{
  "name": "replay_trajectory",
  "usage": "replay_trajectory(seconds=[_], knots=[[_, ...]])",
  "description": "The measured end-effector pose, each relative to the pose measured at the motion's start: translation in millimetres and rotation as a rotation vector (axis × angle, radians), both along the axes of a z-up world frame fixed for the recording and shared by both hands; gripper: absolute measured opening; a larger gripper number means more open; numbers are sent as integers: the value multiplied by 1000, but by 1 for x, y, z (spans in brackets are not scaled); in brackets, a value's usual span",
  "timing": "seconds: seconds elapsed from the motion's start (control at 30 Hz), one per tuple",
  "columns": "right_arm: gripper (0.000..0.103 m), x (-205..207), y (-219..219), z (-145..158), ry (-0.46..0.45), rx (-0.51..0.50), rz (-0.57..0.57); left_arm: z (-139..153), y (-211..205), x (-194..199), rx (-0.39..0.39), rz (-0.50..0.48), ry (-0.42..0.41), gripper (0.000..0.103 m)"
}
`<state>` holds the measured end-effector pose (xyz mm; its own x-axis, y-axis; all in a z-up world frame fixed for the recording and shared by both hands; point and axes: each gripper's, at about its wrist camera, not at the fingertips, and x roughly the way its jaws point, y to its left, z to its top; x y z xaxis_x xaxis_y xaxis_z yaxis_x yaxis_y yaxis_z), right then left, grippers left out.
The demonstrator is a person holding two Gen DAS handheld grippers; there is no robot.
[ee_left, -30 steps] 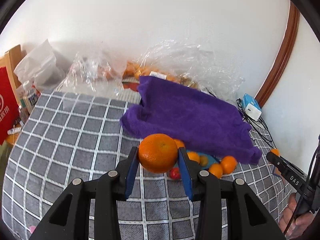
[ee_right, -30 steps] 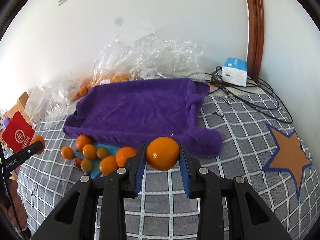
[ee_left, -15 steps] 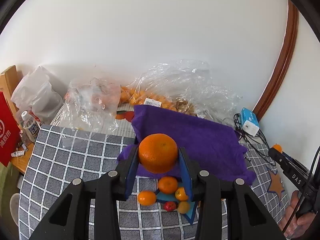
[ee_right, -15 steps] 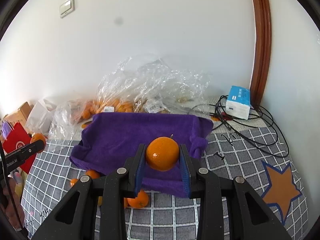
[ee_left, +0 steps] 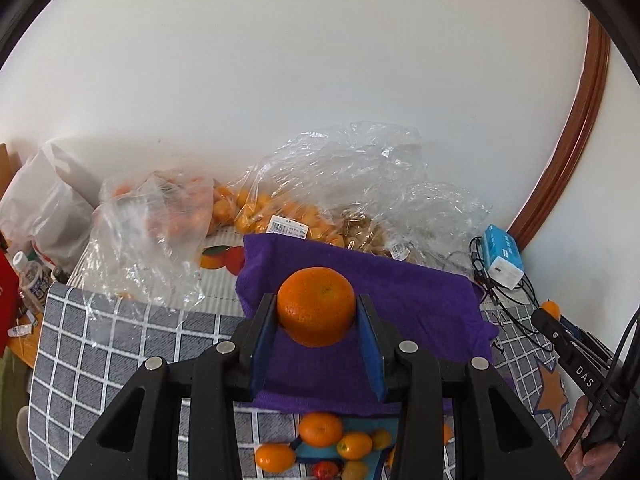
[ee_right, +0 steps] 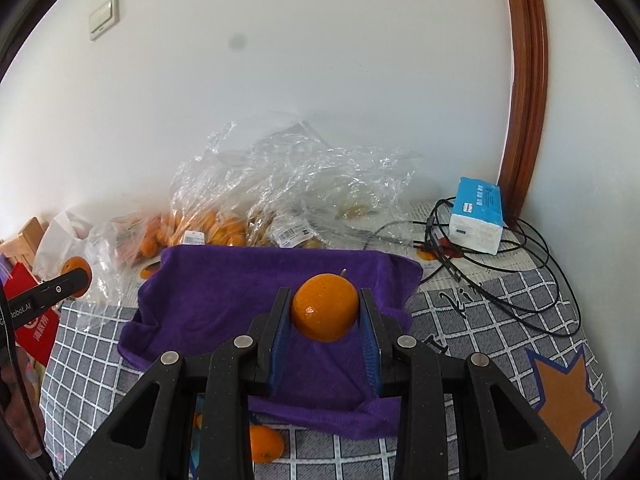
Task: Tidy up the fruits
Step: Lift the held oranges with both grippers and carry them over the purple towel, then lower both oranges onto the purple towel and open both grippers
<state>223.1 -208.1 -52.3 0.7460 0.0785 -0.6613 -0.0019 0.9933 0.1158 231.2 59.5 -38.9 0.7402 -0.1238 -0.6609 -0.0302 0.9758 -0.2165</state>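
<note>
We see bright, even daylight, soft shadows, glare on the plastic bags (ee_left: 360,184), sharp focus, and heavy fisheye bending with dark corners.

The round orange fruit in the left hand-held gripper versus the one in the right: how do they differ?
The left hand-held gripper's round orange fruit looks matte and dimpled, with a small dark mark facing the camera; the right hand-held gripper's round orange fruit has a glossy highlight and a short stem poking up behind it. Both are clamped between blue pads, in front of the purple towel.
</note>
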Motion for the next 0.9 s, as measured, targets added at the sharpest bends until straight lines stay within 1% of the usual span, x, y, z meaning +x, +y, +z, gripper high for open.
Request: replay_trajectory(seconds=[0.2,0.47,0.73,0.9], knots=[[32,29,-1,-18,31,-9,-18,-19,-3,32,-12,-14,38,37],[32,63,-5,-54,95,-8,-38,-54,-4,64,28,2,94,37],[32,85,-5,-92,169,-13,-44,-87,-7,76,50,-28,146,37],[32,93,-2,-109,205,-37,-39,-103,-7,83,55,-30,188,37]])
